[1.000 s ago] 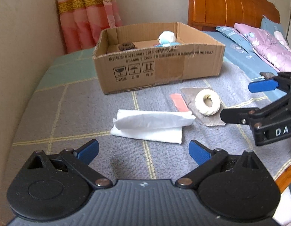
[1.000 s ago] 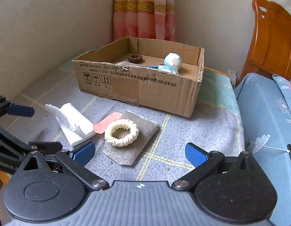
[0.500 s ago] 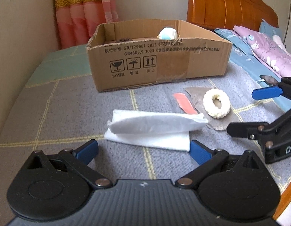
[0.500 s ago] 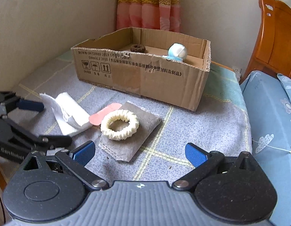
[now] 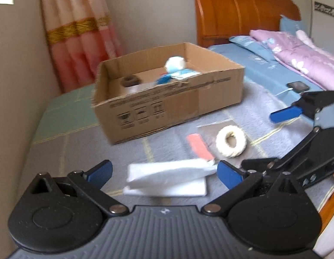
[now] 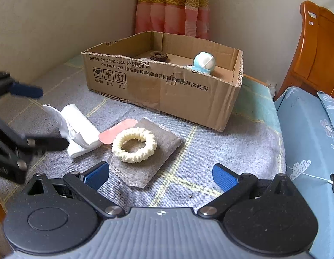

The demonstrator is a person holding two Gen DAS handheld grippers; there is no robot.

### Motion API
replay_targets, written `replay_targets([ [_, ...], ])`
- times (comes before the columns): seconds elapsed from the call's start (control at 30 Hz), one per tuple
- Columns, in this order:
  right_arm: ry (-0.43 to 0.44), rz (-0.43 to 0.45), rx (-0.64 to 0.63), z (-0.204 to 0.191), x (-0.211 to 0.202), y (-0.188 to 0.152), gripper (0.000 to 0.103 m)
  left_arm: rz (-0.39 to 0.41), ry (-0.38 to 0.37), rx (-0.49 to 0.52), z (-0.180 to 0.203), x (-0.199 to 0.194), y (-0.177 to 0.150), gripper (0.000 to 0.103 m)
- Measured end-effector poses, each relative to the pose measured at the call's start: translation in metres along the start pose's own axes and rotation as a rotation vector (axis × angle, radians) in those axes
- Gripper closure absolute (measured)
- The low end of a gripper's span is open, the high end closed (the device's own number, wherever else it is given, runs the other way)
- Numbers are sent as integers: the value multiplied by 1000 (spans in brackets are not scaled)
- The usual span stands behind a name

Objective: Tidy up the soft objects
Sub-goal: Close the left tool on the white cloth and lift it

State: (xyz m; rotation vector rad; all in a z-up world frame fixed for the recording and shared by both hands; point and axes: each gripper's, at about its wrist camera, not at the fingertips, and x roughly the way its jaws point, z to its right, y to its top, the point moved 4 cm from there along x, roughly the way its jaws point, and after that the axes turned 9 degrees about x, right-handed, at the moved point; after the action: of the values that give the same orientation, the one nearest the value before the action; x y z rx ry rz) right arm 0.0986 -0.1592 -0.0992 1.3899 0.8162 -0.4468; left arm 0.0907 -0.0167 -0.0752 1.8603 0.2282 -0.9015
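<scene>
A folded white cloth (image 5: 167, 179) lies on the grey blanket just ahead of my open, empty left gripper (image 5: 164, 173); it also shows in the right wrist view (image 6: 77, 129). A cream scrunchie (image 6: 134, 144) sits on a grey cloth (image 6: 164, 151), with a pink strip (image 6: 117, 128) beside it, just ahead of my open, empty right gripper (image 6: 160, 176). The cardboard box (image 6: 167, 86) behind holds a brown scrunchie (image 6: 158, 55) and a white-and-blue soft item (image 6: 203, 61). The scrunchie (image 5: 231, 144) and box (image 5: 171, 105) also show in the left wrist view.
A wall (image 6: 48, 21) and pink curtain (image 6: 173, 6) stand behind the box. A wooden headboard (image 5: 238, 15) and a bed with blue sheet (image 6: 309, 129) and pink quilt (image 5: 296, 58) lie to the right. A phone (image 5: 297, 86) on a cable rests on the sheet.
My left gripper has risen and tilted, so the box's inside shows again and the white cloth sits closer between its fingers. My right gripper has moved closer to the scrunchie.
</scene>
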Motion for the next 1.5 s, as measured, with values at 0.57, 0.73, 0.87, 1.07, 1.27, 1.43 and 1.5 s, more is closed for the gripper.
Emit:
replay_targets([
  [0.57, -34, -14, -4, 10, -2, -8, 1, -68, -36, -69, -4, 44, -13, 0],
  [0.73, -23, -11, -21, 3, -4, -7, 1, -91, -46, -75, -10, 38, -19, 0],
  [0.87, -21, -5, -18, 4, -5, -5, 1, -115, -38, -123, -25, 32, -30, 0],
  [1.07, -6, -6, -30, 1, -6, -6, 1, -146, -18, -94, -29, 23, -35, 0],
  [1.27, 8, -9, -45, -4, -6, -6, 1, -147, 29, -42, -18, 3, -16, 0],
  [1.43, 28, -5, -47, -5, -7, -6, 1, -101, 10, -36, -18, 2, 1, 0],
  [1.5, 33, -2, -50, -5, -7, -6, 1, -115, 3, -36, -19, 12, 7, 0],
])
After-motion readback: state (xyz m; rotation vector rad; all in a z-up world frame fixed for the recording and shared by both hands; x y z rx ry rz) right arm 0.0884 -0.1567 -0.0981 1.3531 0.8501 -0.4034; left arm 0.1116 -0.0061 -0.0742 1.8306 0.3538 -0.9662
